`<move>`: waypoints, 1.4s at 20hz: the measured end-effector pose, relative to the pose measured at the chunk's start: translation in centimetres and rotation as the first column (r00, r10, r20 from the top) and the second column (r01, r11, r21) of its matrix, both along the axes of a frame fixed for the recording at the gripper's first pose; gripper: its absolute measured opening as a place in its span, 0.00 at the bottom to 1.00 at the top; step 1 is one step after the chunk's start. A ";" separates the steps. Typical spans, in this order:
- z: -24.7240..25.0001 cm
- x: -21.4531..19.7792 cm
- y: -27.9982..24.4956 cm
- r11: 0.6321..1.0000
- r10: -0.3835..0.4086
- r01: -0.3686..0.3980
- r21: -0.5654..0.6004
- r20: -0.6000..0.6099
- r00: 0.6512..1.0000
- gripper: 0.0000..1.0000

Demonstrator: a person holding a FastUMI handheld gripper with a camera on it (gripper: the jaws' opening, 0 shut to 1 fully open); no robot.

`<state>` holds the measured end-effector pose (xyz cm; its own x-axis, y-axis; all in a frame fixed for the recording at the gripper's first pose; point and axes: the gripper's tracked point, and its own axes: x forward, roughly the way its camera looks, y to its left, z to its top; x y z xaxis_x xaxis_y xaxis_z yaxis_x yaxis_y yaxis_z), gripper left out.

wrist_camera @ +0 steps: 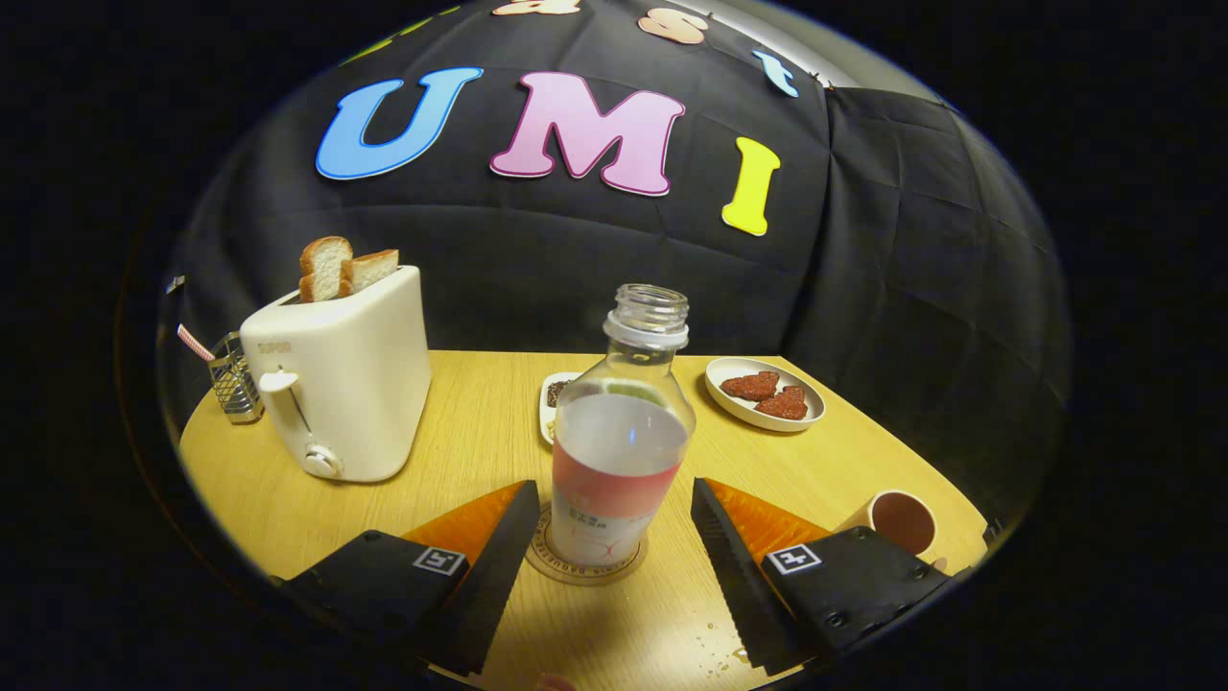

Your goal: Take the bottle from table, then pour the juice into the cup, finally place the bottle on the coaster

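A clear uncapped bottle point(619, 451) with a pink-and-white label stands upright on a round coaster point(587, 559) on the wooden table point(480, 451). It holds pale juice to about its shoulder. My gripper point(614, 523) is open, one finger on each side of the bottle's lower half, with a gap showing on both sides. A tan cup point(900, 521) with dark liquid inside stands just right of the right finger.
A cream toaster point(341, 379) with two bread slices stands at the far left, with a metal straw holder point(236, 377) beyond it. A white plate of reddish heart-shaped pieces point(766, 393) lies at the far right. A small white dish point(554, 403) is partly hidden behind the bottle.
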<state>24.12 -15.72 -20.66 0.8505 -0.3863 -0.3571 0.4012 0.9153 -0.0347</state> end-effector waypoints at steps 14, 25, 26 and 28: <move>15.2 -12.1 4.9 0.994 0.102 -0.108 0.012 0.238 0.966 0.97; 22.3 -18.4 11.2 0.961 0.270 -0.230 -0.155 0.328 0.905 0.97; 22.9 -19.0 11.8 0.959 0.278 -0.241 -0.149 0.338 0.899 0.97; 24.0 -19.9 13.3 0.955 0.297 -0.270 -0.124 0.365 0.882 0.97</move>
<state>4.18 -2.38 3.33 0.9923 -0.1201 0.0293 0.1201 0.9928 0.0011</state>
